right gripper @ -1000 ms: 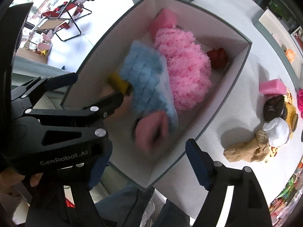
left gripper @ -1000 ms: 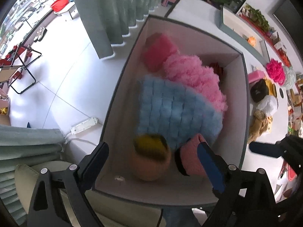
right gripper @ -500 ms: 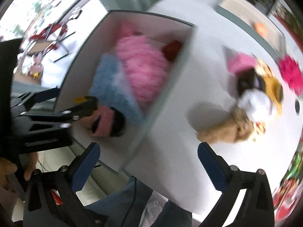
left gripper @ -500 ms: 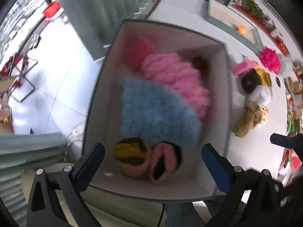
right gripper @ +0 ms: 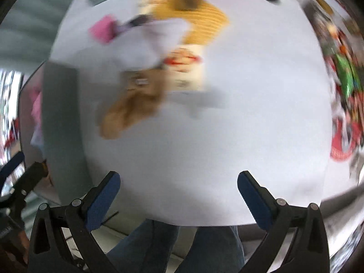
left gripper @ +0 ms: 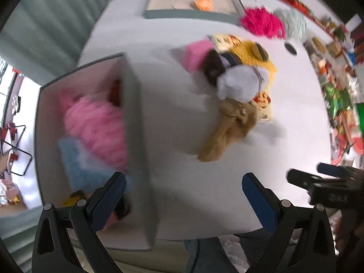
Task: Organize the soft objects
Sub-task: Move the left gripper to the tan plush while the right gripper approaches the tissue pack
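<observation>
Grippers, left (left gripper: 182, 195) and right (right gripper: 178, 191), both spread wide and empty above white table (left gripper: 173, 122); tan plush toy (left gripper: 229, 129) beside grey box (left gripper: 134, 118).

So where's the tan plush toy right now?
In the left wrist view the tan plush toy lies on the white table, right of the grey box, just below the white plush.

Beside the one grey box (left gripper: 134, 122), a heap holds about seven soft things: one tan (left gripper: 227, 132), one white (left gripper: 238, 84), one brown (left gripper: 211, 66), one yellow (left gripper: 252, 56), one pink (left gripper: 195, 53), and beyond, one magenta (left gripper: 261, 24), one pale (left gripper: 293, 22). Two grippers show.
</observation>
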Available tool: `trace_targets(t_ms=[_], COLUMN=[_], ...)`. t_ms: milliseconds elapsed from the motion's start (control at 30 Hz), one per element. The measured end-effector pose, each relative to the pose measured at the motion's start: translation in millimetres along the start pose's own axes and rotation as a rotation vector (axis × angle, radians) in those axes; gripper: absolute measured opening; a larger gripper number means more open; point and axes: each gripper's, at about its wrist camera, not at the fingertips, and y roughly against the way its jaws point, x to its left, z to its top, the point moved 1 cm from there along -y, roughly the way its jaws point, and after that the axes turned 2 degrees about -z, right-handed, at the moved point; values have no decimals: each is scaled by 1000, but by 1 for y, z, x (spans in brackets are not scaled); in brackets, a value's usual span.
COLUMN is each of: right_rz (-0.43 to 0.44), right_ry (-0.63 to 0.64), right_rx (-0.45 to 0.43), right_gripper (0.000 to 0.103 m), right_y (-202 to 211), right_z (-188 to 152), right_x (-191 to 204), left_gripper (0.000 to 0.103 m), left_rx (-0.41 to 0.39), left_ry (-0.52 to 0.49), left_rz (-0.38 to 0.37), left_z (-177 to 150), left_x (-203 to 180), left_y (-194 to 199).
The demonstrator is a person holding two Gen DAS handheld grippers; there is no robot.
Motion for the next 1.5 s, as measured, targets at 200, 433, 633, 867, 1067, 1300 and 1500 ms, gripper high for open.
trace_targets(t_ms=[200, 433, 633, 867, 1067, 1300, 1500], right_rz=[7, -1, 0, -26, -18, -174, -136], right_ry=[-79, -95, -66, -21, 8, -22, -137], right_rx=[44, 75, 13, -46, -37, -42, 6], right_gripper=[103, 103, 103, 103, 103, 103, 103], right_y=[-12, -22, -24, -49, -74, -78, -82], right_z=[-8, -5, 44, 111, 136, 136, 117], right_x=[-54, -87, -75, -35, -8, -33, -98], left_gripper=[103, 103, 103, 103, 103, 103, 103], left_rx=[34, 92, 141, 119, 127, 135, 87], left_ry=[52, 71, 196, 191, 238, 226, 171], left_rz=[36, 128, 150, 154, 109, 101, 81], left_z=[30, 48, 43, 46, 43, 45, 54], left_x=[-32, -47, -17, -17, 3, 11, -8], left_y=[-44, -111, -131, -132, -134, -135, -123])
